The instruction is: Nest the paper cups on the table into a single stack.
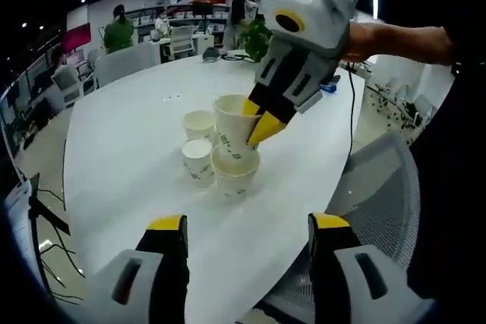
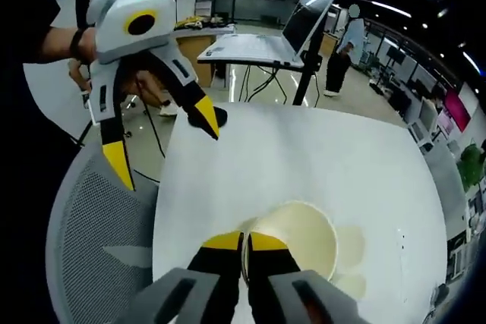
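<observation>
Your left gripper (image 1: 247,233) hangs back from the work at the near edge of the white oval table (image 1: 121,165), its yellow-tipped jaws spread wide with nothing between them; that reads as a waiting pose that leaves the cluster free for the other tool. In the left gripper view the cups sit just ahead of those jaws, toward twelve o'clock. Working left to right, there is a small white paper cup (image 1: 198,162) standing upright at the near left, a second small white paper cup (image 1: 200,125) behind it at about eleven o'clock from the first, and then the tall white paper cup (image 1: 231,128), which tilts slightly and is already seated in a wider lower cup (image 1: 235,176) at the right of the group. Your right gripper (image 1: 255,121) comes in from two o'clock and has its jaws pressed together on the rim of that tall cup, one finger inside and one outside the wall. The right gripper view confirms the pinch, with the open mouth of the cup just to the right of the closed jaws (image 2: 244,242). I judge the rim grip is chosen so the cup can be pushed straight down without crushing its side. Two cups remain loose beside the stack.
</observation>
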`<action>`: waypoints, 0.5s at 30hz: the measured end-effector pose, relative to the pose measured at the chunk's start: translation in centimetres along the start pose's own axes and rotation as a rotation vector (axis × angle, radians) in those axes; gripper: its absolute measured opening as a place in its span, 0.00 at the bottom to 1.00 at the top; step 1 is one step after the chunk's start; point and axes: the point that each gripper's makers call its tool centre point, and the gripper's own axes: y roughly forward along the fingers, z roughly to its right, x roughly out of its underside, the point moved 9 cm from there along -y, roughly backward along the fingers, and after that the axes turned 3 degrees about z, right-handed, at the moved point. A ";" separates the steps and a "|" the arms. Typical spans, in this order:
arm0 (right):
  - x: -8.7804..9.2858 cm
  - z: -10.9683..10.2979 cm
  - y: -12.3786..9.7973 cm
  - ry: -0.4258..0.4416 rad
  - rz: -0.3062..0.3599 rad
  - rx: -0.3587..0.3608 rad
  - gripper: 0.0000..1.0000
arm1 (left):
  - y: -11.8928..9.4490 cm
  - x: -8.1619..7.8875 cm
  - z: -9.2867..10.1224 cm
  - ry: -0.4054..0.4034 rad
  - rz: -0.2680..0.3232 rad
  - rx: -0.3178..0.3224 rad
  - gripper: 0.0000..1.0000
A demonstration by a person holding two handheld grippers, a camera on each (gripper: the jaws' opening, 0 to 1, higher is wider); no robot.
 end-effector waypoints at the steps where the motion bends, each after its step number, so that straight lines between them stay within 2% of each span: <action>1: 0.0 0.0 0.3 -0.002 -0.002 -0.005 0.00 | 0.0 0.0 0.0 0.000 0.000 -0.001 0.63; 15: 0.4 -0.4 3.1 -0.012 -0.049 -0.031 0.00 | -0.1 0.3 0.1 -0.007 -0.005 0.000 0.63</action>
